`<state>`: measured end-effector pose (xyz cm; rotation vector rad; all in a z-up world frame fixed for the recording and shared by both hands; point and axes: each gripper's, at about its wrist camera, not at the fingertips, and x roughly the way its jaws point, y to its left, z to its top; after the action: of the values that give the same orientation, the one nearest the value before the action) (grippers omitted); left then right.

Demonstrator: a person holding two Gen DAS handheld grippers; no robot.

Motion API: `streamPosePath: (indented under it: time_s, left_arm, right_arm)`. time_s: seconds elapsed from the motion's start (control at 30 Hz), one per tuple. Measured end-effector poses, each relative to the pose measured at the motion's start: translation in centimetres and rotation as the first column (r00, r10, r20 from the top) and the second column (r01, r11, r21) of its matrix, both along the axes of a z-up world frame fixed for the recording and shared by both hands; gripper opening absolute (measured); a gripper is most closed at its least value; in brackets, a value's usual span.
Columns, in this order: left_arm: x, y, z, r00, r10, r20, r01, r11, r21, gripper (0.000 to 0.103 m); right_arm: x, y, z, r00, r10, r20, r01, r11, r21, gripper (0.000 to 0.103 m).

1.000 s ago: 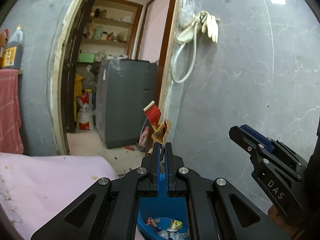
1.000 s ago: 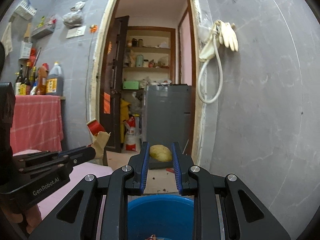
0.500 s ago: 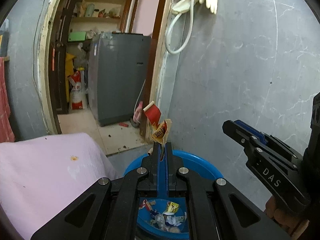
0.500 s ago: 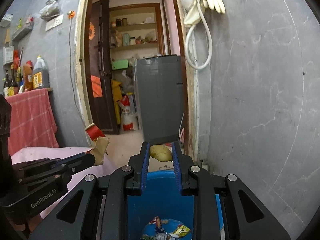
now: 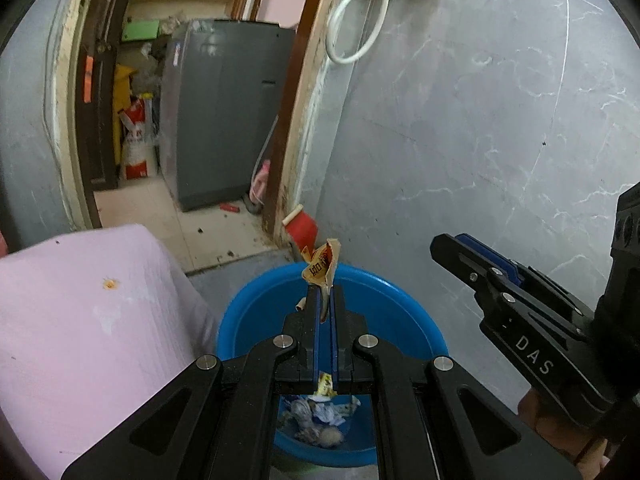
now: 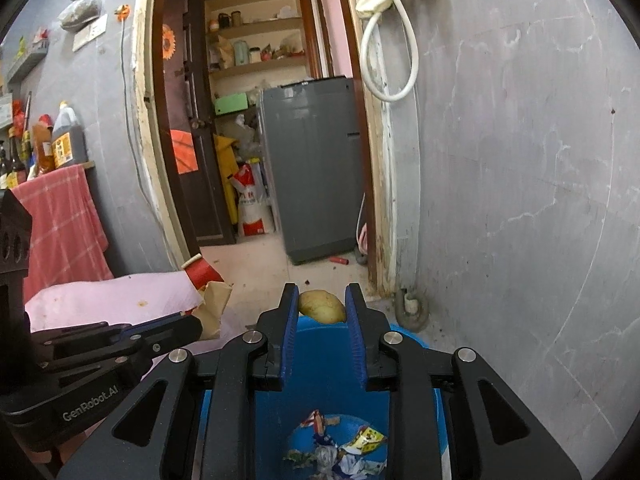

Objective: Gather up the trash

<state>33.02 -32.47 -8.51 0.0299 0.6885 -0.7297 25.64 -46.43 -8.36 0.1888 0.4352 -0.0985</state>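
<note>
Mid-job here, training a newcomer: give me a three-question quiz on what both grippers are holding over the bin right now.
1. True or false: the left gripper is shut on a crumpled wrapper.
2. What does the right gripper hold? A) a yellowish lump B) a bottle C) nothing
3. Fill in: both grippers are over the blue ____, which already has trash in its bottom.

Key: 1 true; 2 A; 3 bucket.
</note>
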Motion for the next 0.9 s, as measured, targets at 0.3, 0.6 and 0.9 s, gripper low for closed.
streamPosePath:
  time_s: [0.3,0.6,0.9]
  left_arm:
    - [0.4,1.2,0.0,0.998,0.039,-0.04,-0.039,0.999,-0.02,0.028]
    - [-0.7,4.2,2.1,0.991,0.132,-0.002,-0.132,0.989,-0.069,0.057]
    - [-3.3,9.1,5.8,0.954,0.272,0.123,-0.252,0.955,-0.158,0.099]
  right_arm:
    - [-0.4,-0.5,0.3,1.0,-0.018,0.007,0.018,1.0,0.022,0.032]
    - [-2.4,-0.3,2.0,0.997,-0.023,0.079,0.019,0.999,0.05,0.049]
    - [-5.2,0.7,4.5,0.985,-0.032,0.169,0.022,0.998,0.062,0.085]
